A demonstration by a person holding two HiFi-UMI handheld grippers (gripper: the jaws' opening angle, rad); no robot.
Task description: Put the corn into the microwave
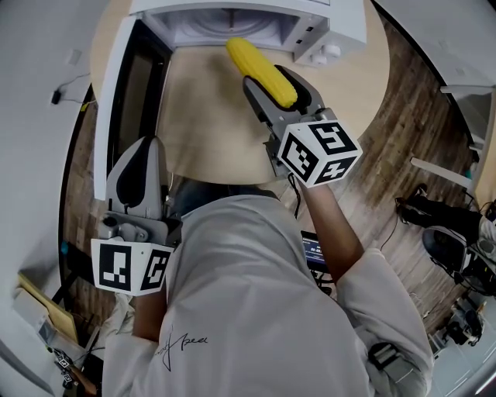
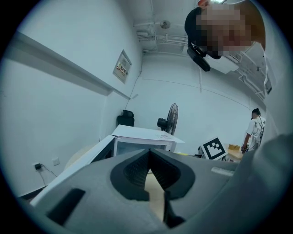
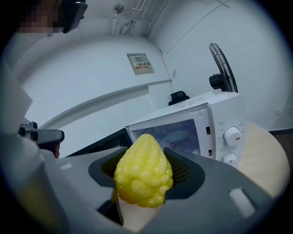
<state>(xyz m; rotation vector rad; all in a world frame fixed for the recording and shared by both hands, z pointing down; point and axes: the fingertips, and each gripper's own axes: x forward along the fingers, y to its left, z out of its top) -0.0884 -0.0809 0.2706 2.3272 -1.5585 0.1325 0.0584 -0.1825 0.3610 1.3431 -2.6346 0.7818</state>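
A yellow corn cob (image 1: 260,70) sticks forward out of my right gripper (image 1: 280,89), which is shut on its rear half. The cob's tip reaches the mouth of the white microwave (image 1: 310,23), whose door (image 1: 116,93) stands swung open to the left. In the right gripper view the corn (image 3: 144,176) fills the space between the jaws, with the microwave (image 3: 183,132) and its lit cavity just ahead. My left gripper (image 1: 145,155) hangs at the table's near edge below the open door, shut and empty; its pads (image 2: 137,167) meet at the tips.
The round wooden table (image 1: 209,132) carries the microwave at its far side. Two control knobs (image 3: 232,136) sit on the microwave's right panel. A standing fan (image 2: 170,119) is behind it. Cables and gear (image 1: 457,256) lie on the floor at right. A person (image 2: 254,130) stands far off.
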